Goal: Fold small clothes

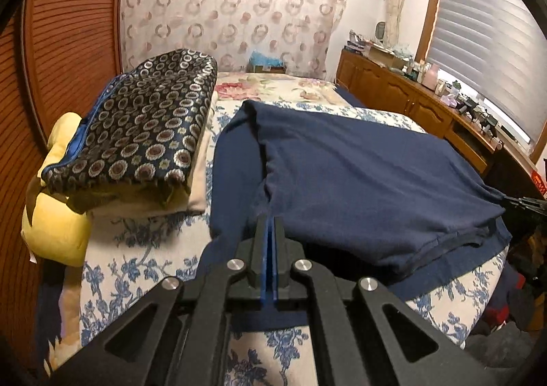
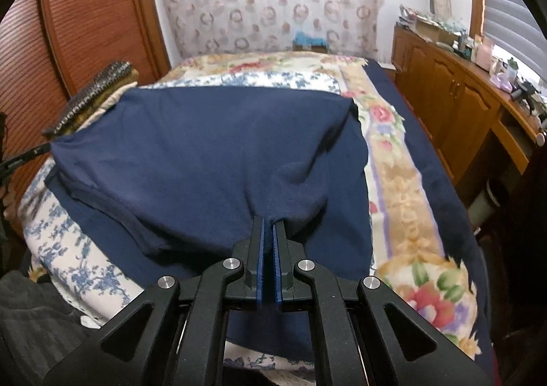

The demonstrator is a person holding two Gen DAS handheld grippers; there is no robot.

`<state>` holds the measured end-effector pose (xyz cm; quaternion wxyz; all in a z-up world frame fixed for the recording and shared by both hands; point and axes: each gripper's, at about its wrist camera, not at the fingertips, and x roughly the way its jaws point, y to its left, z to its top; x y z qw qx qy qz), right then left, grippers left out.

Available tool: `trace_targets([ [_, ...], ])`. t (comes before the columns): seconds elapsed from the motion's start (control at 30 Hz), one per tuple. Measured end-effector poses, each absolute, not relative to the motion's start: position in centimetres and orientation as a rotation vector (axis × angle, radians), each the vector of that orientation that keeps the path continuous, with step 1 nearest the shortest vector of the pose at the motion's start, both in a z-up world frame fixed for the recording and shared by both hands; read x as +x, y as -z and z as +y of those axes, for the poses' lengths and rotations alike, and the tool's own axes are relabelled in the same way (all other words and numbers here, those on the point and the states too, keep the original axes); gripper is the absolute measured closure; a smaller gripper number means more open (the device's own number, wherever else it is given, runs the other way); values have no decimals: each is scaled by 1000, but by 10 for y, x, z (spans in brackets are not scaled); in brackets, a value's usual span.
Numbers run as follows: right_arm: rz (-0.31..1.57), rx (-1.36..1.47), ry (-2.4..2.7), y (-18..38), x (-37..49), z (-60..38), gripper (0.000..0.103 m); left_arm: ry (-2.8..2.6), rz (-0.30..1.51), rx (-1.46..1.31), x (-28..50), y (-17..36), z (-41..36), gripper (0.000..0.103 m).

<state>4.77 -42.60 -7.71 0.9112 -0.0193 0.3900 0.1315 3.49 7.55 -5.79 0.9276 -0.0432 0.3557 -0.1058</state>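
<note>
A navy blue garment (image 1: 359,181) lies spread on the bed, its near part lifted into a fold. My left gripper (image 1: 271,219) is shut on the garment's near left edge. My right gripper (image 2: 269,222) is shut on the same garment (image 2: 212,153) at its near right edge, the cloth bunched at the fingertips. A dark hem runs along the folded layer in both views. The right gripper's black tip shows at the right edge of the left wrist view (image 1: 526,206).
A stack of folded patterned cloth (image 1: 143,133) sits on a yellow cushion (image 1: 54,225) at the bed's left. The floral bedspread (image 2: 403,188) lies under the garment. A wooden dresser (image 1: 427,102) with clutter stands along the right wall, a louvred wooden door (image 2: 85,27) on the left.
</note>
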Motion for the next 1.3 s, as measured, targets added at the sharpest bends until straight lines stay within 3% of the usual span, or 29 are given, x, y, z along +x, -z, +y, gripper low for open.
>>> trace_targets([
  [0.13, 772, -66, -247, 66, 47, -427, 87, 226, 743, -77, 27, 56, 77, 99],
  [0.2, 748, -84, -245, 60, 48, -425, 74, 230, 744, -67, 25, 55, 76, 87],
  [0.3, 728, -102, -267, 57, 55, -418, 61, 207, 760, -47, 28, 58, 75, 81],
  [0.8, 771, -165, -397, 100, 112, -345, 53, 164, 887, 35, 60, 86, 71, 74],
  [0.97, 802, -196, -381, 111, 119, -342, 50, 147, 905, 41, 61, 96, 77, 67],
  [1.3, 806, -176, -345, 122, 120, -346, 48, 164, 920, 3, 65, 98, 84, 63],
])
